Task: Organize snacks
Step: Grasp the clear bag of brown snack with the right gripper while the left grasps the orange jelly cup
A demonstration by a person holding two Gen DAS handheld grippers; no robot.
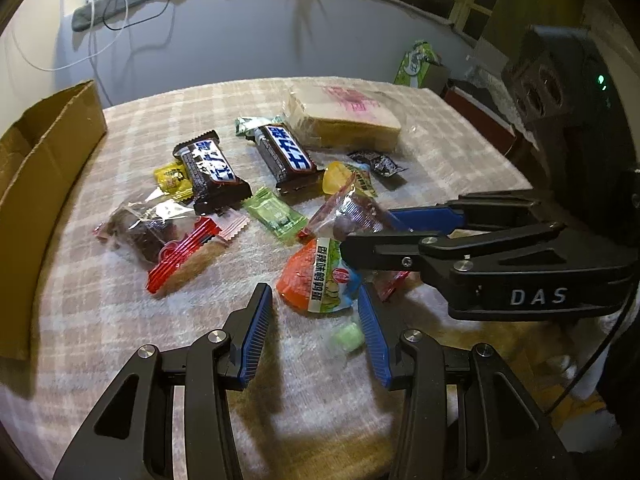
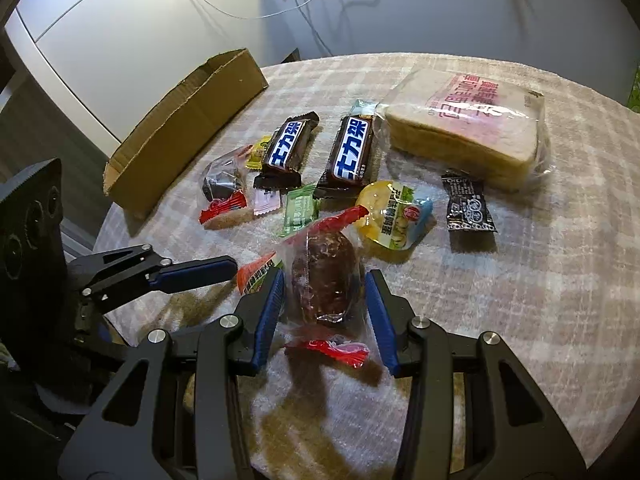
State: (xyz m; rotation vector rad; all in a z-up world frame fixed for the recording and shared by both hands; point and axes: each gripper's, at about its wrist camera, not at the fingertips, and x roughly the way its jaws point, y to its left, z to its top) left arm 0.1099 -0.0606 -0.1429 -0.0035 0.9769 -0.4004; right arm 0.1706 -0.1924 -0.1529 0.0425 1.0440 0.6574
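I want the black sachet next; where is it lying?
In the right wrist view the black sachet lies right of centre on the checked cloth, just below the wrapped bread, right of the yellow packet.

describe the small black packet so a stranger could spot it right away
Start at the big clear bag of sliced bread at the far side of the checked cloth. Just in front of its near corner lies the small black packet, alone on bare cloth. It is the only flat, all-black wrapper with white print.
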